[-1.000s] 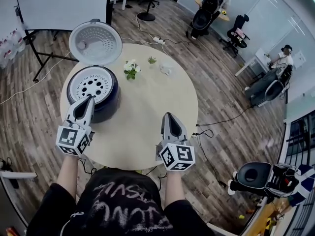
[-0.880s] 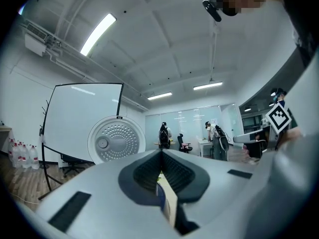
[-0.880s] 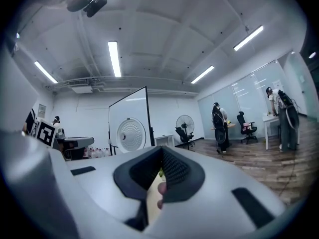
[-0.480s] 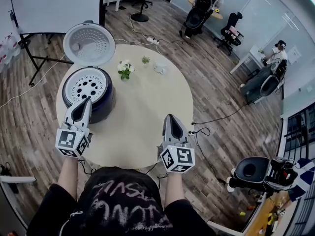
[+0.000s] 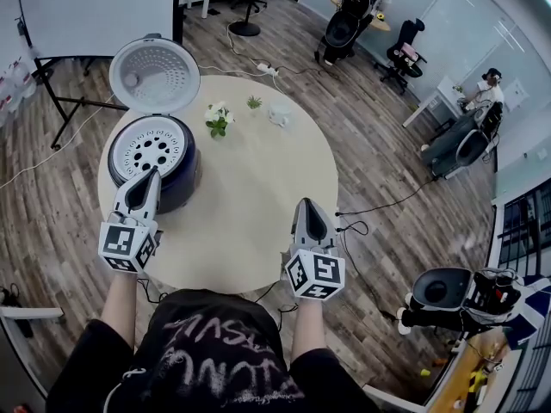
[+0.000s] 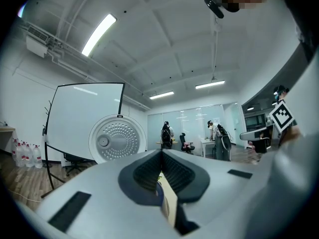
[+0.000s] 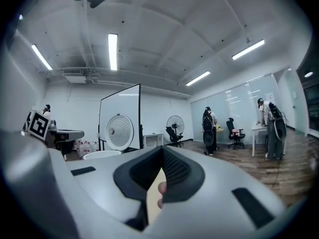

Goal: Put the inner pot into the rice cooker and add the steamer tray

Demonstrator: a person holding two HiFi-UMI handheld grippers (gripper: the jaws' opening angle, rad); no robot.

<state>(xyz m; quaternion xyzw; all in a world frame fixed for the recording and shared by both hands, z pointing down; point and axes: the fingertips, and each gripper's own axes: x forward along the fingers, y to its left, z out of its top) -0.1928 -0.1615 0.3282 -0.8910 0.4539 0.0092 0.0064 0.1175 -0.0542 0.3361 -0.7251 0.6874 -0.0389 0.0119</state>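
Observation:
The dark blue rice cooker (image 5: 176, 179) stands at the table's left with its lid (image 5: 155, 74) swung open behind it. The white steamer tray (image 5: 151, 149), full of holes, lies in the cooker's mouth and hides whatever is beneath it. My left gripper (image 5: 153, 173) is shut and empty, its tip at the cooker's near rim. My right gripper (image 5: 306, 203) is shut and empty over the table's near right edge, well apart from the cooker. In the left gripper view the lid (image 6: 118, 138) rises beyond the shut gripper (image 6: 162, 153). The right gripper view shows the lid (image 7: 119, 132) far left of the gripper (image 7: 162, 151).
The round beige table (image 5: 250, 188) carries a small flowering plant (image 5: 217, 120), a tiny green plant (image 5: 254, 103) and a small white object (image 5: 280, 114) at its far side. A whiteboard stand (image 5: 77, 24), cables, office chairs and people stand around on the wooden floor.
My right gripper has drifted a little to the right along the table's near edge. The left gripper stays at the cooker's rim. Both remain shut.

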